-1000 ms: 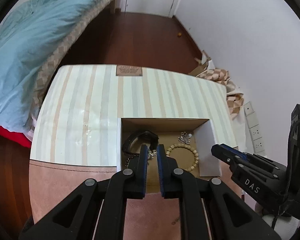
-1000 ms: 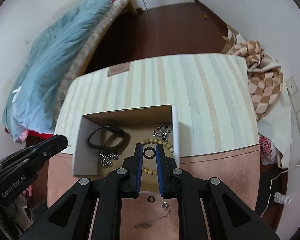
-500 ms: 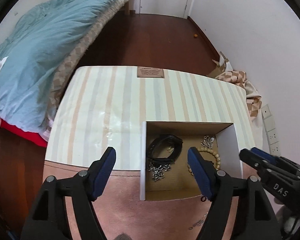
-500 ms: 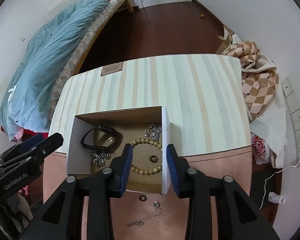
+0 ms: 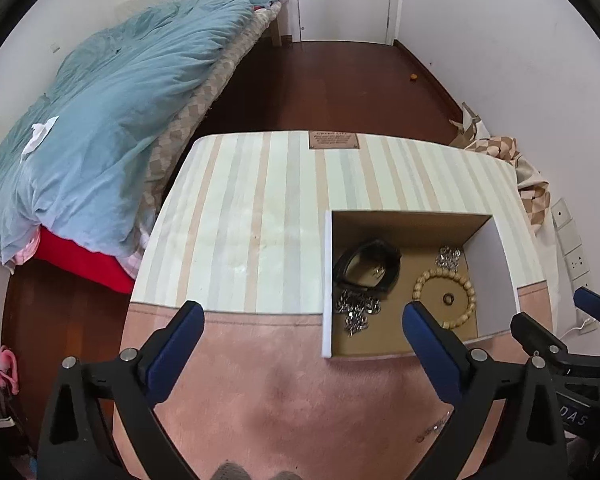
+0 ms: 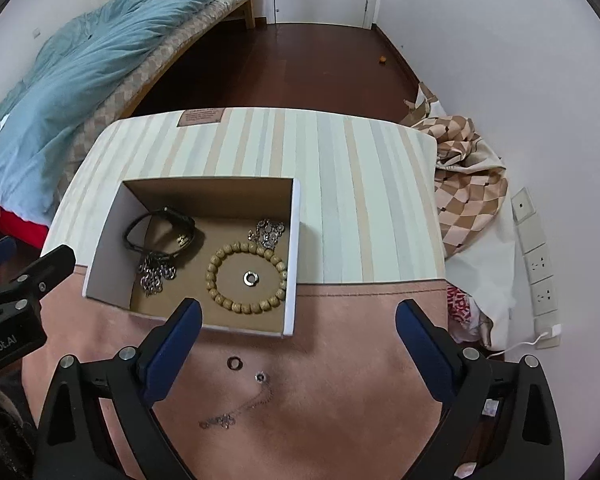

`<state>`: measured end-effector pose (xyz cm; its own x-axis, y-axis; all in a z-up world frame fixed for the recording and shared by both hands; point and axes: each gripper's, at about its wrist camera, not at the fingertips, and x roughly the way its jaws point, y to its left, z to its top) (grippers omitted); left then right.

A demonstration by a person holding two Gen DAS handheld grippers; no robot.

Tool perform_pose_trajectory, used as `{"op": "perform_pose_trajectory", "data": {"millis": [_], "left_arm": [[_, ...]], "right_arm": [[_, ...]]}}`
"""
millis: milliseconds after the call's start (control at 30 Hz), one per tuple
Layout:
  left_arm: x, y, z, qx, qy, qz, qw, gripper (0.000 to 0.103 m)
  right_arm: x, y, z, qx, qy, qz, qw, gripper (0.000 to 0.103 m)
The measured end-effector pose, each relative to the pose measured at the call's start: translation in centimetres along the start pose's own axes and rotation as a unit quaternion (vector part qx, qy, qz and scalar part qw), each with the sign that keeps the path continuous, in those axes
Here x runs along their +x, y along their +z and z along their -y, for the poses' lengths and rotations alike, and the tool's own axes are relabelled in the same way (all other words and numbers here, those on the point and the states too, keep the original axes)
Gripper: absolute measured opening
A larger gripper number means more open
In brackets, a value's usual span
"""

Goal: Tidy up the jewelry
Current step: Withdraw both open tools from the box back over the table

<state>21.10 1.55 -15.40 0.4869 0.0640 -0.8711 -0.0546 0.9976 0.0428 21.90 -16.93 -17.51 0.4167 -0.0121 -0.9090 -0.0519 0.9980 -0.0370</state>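
Observation:
An open cardboard box (image 6: 292, 248) stands on the table and holds a black band (image 6: 160, 226), a silver chain (image 6: 156, 274), a charm cluster (image 6: 266, 232) and a wooden bead bracelet (image 6: 246, 276) with a silver ring (image 6: 251, 278) lying inside it. A dark ring (image 6: 234, 362) and a thin chain (image 6: 240, 406) lie on the pink cloth in front of the box. My right gripper (image 6: 298, 306) hovers over the box's near right corner, jaws opening wide, nothing gripped. My left gripper (image 5: 300, 312) hangs left of the box (image 5: 327, 280), jaws opening, nothing between them.
The table wears a striped and pink cover (image 6: 360, 184). A bed with a blue duvet (image 5: 100, 120) runs along the left. A checked cloth (image 6: 468, 184) and wall sockets (image 6: 536, 264) are on the right, with dark wood floor beyond.
Both grippers went from shut to wide open. The right one let the silver ring drop inside the bead bracelet. Both drew back from the box, the left one sideways to its left.

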Motion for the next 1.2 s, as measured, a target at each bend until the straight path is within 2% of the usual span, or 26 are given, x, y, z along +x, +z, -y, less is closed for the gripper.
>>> {"op": "perform_pose_trajectory", "data": {"millis": [300, 867, 1200], "left_arm": [[-3.0, -1.9, -0.2, -0.004, 0.003, 0.022, 0.9997, 0.102], [-12.1, -4.9, -1.3, -0.006, 0.008, 0.096, 0.9953, 0.102], [-13.4, -5.5, -1.7, -0.007, 0.009, 0.103, 0.9946, 0.102]], "right_arm": [[-3.3, -1.1, 0.0, 0.007, -0.002, 0.026, 1.0, 0.1], [-14.3, -4.4, -0.6, 0.022, -0.008, 0.122, 0.992, 0.1], [-16.0, -5.7, -0.8, 0.032, 0.005, 0.128, 0.991, 0.1]]}}
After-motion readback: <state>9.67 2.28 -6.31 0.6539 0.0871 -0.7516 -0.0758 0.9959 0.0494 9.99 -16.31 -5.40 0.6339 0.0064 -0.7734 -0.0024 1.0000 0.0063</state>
